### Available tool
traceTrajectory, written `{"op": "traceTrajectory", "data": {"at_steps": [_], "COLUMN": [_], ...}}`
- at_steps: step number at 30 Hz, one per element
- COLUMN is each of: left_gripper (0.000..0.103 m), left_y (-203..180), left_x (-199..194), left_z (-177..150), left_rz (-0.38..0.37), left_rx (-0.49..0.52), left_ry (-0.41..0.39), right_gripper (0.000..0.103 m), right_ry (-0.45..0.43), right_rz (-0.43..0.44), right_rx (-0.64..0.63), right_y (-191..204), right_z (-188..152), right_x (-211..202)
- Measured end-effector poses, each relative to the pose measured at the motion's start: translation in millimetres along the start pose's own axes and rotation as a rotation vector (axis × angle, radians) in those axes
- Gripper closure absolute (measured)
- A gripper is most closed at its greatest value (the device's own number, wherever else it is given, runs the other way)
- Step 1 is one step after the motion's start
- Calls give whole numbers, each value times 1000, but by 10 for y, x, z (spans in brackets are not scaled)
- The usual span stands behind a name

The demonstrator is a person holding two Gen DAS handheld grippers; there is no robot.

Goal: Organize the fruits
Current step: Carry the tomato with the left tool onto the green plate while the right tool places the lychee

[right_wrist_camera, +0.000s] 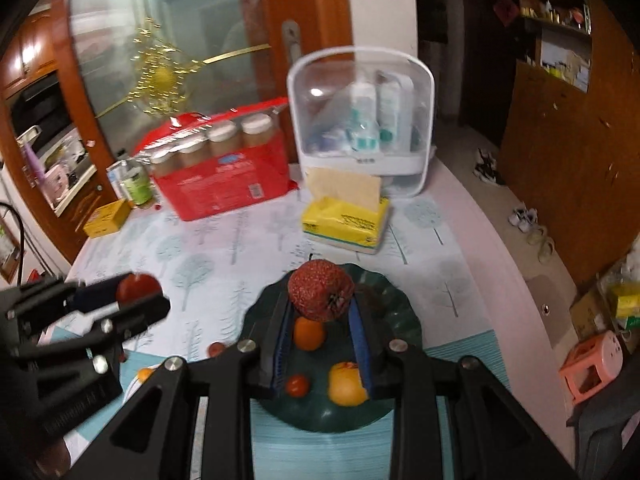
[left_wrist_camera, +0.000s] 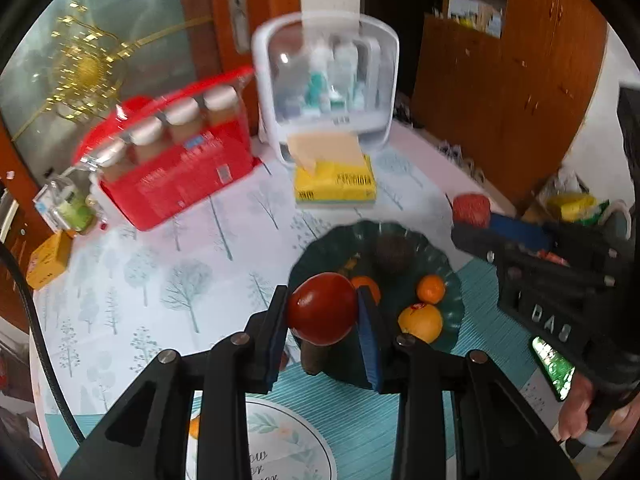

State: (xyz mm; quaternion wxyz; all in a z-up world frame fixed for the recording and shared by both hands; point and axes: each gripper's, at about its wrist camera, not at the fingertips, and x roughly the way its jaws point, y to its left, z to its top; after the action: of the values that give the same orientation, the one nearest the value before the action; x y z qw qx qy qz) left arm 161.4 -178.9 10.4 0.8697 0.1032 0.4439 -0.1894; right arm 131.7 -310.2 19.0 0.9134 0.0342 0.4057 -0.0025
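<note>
**Tree-print desk, both fruits held over the plate**

Tree-patterned cloth covers the desk (right_wrist_camera: 224,252); wooden doors behind. Left gripper (left_wrist_camera: 322,314), fingers clamped on smooth red tomato-like fruit (left_wrist_camera: 322,309), hangs at the near rim of the dark green scalloped plate (left_wrist_camera: 448,264). Right gripper (right_wrist_camera: 321,312) pinches rough red bumpy fruit (right_wrist_camera: 321,295) above it. Advice: lower each into a free gap, clear of the oranges (right_wrist_camera: 308,333), release gently. Yellow tissue pack (right_wrist_camera: 346,222) beyond.
</note>
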Motion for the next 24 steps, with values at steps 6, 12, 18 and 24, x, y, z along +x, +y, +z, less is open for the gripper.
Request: {"op": "traceTrajectory", "data": {"at_steps": [6, 12, 18, 24], "left_gripper": [72, 72, 71, 50], "left_y": [-80, -197, -288, -316], "left_x": [609, 1091, 1425, 1530], "left_z": [-53, -162, -260, -308], "left_rz": [-9, -38, -54, -62], "left_rx": [27, 73, 120, 142], "left_ry": [105, 189, 246, 272], "right_gripper": [74, 74, 74, 71], "right_ry": [105, 204, 270, 305], "right_rz": [10, 18, 5, 17], "right_rx": [28, 63, 65, 102], "right_y": [-180, -262, -290, -322], "right_z": [-90, -298, -489, -558], "right_x": [550, 1040, 1369, 1496]}}
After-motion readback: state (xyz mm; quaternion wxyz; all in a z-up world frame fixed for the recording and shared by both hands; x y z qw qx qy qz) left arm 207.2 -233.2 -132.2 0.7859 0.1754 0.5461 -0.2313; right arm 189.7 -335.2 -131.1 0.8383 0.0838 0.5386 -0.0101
